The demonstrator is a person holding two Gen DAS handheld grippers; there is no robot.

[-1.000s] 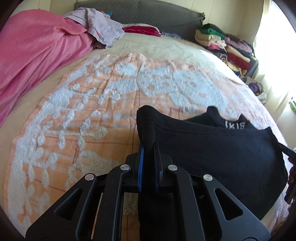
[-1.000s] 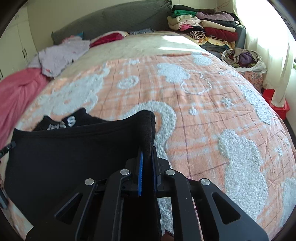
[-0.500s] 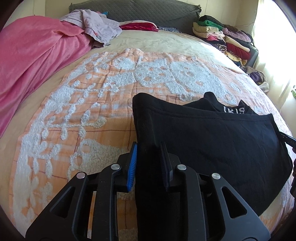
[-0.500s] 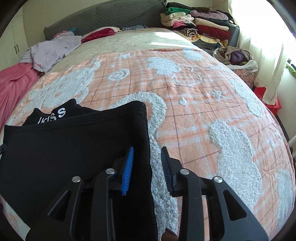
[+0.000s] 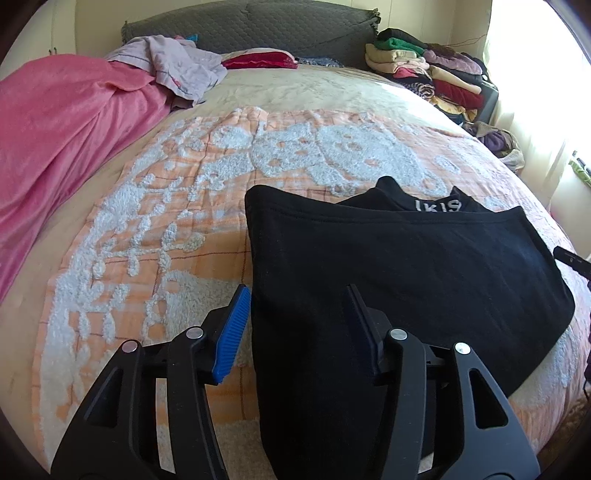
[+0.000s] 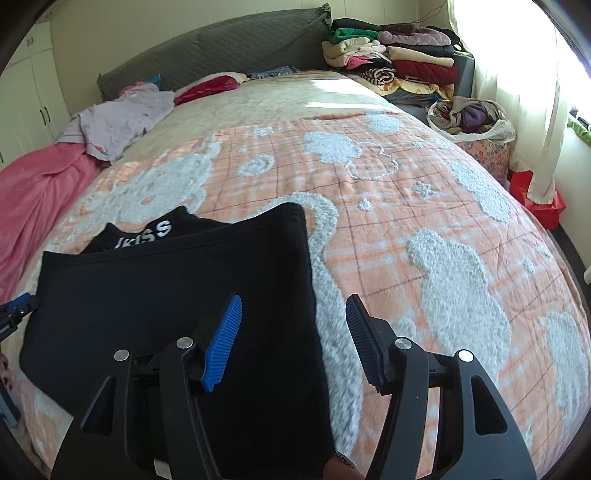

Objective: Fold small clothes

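A black garment (image 5: 388, 266) with white "KISS" lettering lies folded flat on the orange and white bedspread (image 5: 166, 229). It also shows in the right wrist view (image 6: 177, 288). My left gripper (image 5: 297, 325) is open and empty, its jaws straddling the garment's left edge near the camera. My right gripper (image 6: 293, 332) is open and empty, its jaws straddling the garment's right edge. The other gripper's tip shows at the garment's far side in each view.
A pink blanket (image 5: 55, 140) lies along the bed's left side, with a lilac garment (image 5: 177, 70) and a red pillow (image 5: 258, 61) near the grey headboard (image 5: 251, 26). Stacked folded clothes (image 6: 399, 66) and a bag of clothes (image 6: 469, 118) sit at the right.
Both grippers were shut on the black garment's upper corners one second ago. They opened, let the cloth drop flat on the bed, and drew back toward me.
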